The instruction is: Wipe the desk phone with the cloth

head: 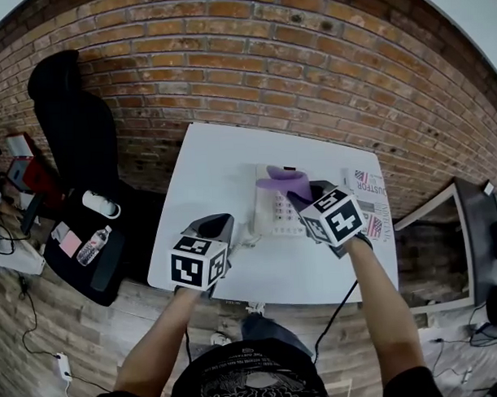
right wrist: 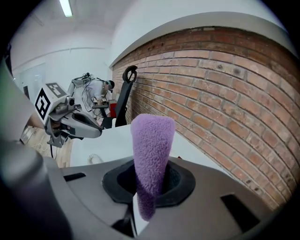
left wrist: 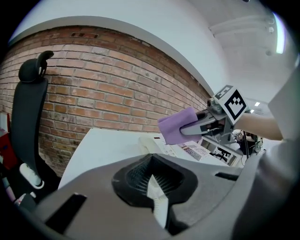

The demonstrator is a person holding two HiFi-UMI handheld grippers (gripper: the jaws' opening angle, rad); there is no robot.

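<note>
While the right gripper clamped one cloth over one phone, the left gripper sat closed, empty.

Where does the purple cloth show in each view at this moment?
Head view: cloth at centre, over the phone, in the right gripper.
Left gripper view: cloth right of centre, in the other gripper's jaws.
Right gripper view: cloth at centre, upright between its own jaws.
Shared landmark: the brick wall behind the table.
</note>
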